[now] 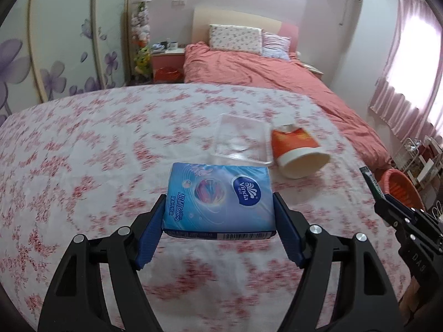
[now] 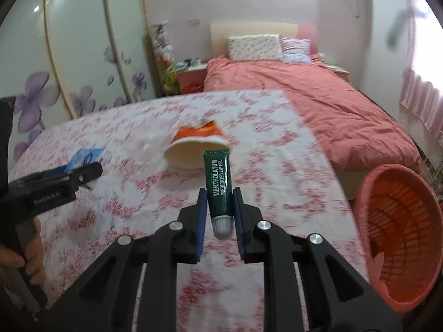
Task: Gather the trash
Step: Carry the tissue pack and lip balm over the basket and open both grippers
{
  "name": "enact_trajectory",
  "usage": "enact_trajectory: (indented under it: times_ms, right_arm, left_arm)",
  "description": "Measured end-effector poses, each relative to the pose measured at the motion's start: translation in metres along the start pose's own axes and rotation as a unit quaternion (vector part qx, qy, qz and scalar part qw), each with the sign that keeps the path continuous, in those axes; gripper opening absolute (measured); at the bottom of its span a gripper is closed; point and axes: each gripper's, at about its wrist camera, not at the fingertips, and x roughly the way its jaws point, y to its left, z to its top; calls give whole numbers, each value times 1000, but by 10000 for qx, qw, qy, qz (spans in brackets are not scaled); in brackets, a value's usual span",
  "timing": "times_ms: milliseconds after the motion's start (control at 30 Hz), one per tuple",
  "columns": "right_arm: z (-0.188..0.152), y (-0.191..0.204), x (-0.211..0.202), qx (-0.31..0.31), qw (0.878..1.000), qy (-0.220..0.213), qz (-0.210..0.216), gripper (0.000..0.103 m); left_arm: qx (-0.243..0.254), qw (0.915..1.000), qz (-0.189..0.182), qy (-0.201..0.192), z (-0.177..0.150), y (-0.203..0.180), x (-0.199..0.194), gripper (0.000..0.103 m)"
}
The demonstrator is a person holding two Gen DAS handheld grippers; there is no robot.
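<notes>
My left gripper (image 1: 218, 202) is shut on a blue Vinda tissue pack (image 1: 218, 199) and holds it above the floral table. My right gripper (image 2: 220, 196) is shut on a green Mentholatum lip gel tube (image 2: 218, 182), cap toward the camera. That tube and gripper also show at the right of the left wrist view (image 1: 373, 185). An orange paper cup (image 1: 297, 152) lies on its side on the table, next to a clear plastic tray (image 1: 241, 141). The cup also shows in the right wrist view (image 2: 193, 149). An orange trash basket (image 2: 401, 235) stands at the table's right.
The table wears a white and pink floral cloth (image 1: 83, 152). Beyond it is a bed with a salmon cover (image 1: 263, 72) and pillows. A wardrobe with purple flowers (image 1: 55, 55) stands at the left. A curtained window (image 1: 409, 69) is at the right.
</notes>
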Motion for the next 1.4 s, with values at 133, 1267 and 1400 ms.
enact_trajectory:
  times_ms: [133,1267,1400]
  right_arm:
    - [1,-20,-22,226,9990,-294,-246,19]
    - [-29,-200,-154,1963,9401,-1597,-2283,19]
    - [-35,-216,-161,2102,9374,-1634,-2247,19]
  left_arm:
    - [118,9997,-168,-88,5,-23,-5,73]
    - [1521,9682,-1965,-301,8,-257,-24,73]
    - [1701,9628,-2081,-276,3,-278,-22,73]
